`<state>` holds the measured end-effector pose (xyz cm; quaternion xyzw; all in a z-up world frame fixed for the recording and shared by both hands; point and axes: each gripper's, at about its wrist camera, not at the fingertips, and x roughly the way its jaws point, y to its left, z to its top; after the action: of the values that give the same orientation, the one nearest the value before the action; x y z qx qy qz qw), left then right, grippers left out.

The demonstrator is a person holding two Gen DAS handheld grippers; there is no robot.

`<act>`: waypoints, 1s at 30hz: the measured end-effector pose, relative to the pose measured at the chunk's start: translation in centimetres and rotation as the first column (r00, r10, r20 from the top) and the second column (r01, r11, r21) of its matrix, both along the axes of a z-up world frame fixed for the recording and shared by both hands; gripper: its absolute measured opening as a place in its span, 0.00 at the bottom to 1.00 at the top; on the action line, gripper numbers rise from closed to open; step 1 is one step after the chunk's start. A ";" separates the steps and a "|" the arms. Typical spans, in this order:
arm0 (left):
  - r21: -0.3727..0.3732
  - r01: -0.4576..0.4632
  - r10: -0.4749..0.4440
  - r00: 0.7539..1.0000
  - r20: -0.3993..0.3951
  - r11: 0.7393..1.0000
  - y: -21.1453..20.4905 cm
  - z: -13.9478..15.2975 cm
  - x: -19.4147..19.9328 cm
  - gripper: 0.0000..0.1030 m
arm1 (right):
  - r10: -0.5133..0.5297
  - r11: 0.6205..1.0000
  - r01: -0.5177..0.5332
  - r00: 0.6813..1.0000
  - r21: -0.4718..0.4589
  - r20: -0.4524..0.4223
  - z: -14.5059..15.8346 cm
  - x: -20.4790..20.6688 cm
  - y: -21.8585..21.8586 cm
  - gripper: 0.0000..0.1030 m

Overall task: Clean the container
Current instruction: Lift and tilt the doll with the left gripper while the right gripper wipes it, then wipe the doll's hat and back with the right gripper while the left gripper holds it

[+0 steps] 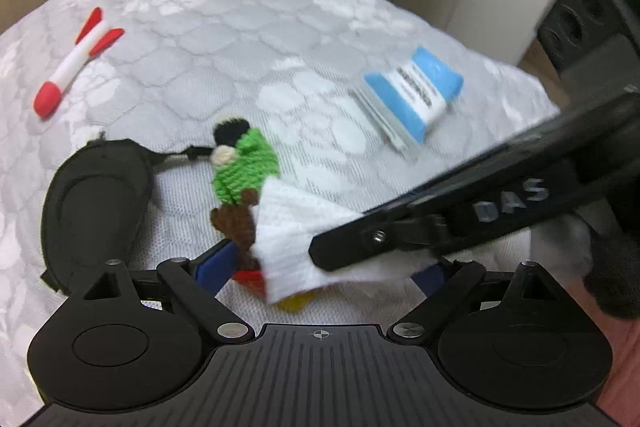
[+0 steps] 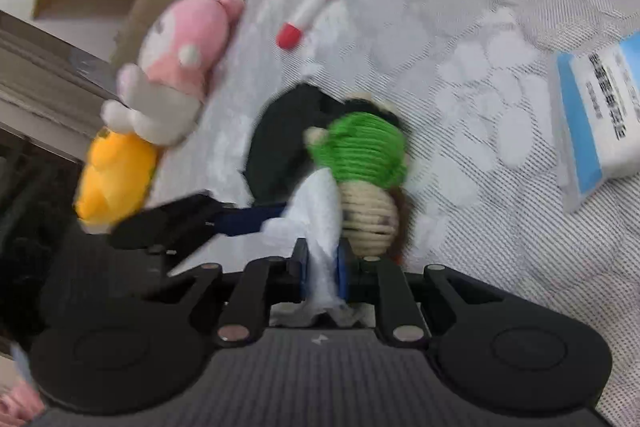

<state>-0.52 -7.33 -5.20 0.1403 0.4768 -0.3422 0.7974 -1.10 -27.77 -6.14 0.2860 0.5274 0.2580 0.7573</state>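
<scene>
Roughly at the middle of the white cloth (image 1: 224, 39) we see the container (image 1: 236, 183), a crocheted doll-shaped thing with a black top, green body and brown base. In the left wrist view its long axis runs up the picture, the black end away from us and leaning a little left, the brown end toward our left gripper (image 1: 324, 271). That gripper's blue-padded fingers (image 1: 214, 267) stand wide apart on either side of the brown end; we cannot tell whether either one touches it.

Going left to right in that view: a red and white rocket toy (image 1: 76, 63) lies far left, well apart from the rest. Next comes a black oval case (image 1: 94, 207), flat on the cloth just beside the container, its cord reaching to the black top. Right of the container a white tissue (image 1: 292, 239) covers part of the brown base. Our right gripper (image 1: 320, 255) comes in over it from the right, hiding what lies beneath. Beyond, a blue and white packet (image 1: 416, 95) lies apart on the cloth.

In the right wrist view, blurred, a pink plush (image 2: 176, 47) and a yellow plush (image 2: 116, 179) sit at the left edge. The case (image 2: 276, 151) lies behind the container (image 2: 364, 155). Our right gripper (image 2: 322, 275) is clamped on the tissue (image 2: 320, 223), which hangs against the container's left side. The packet (image 2: 600, 123) is far right.
</scene>
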 end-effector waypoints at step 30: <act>0.490 -0.085 -0.190 0.854 0.484 0.868 -6.7 -3.7 1.8 0.65 | -0.297 0.934 0.318 0.945 -0.163 0.138 -0.3 2.8 -6.3 0.14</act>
<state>1.27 -14.02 -8.93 0.4396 0.3119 -0.1804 0.8228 1.66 -34.11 -6.48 0.2795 0.4545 0.1021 0.8396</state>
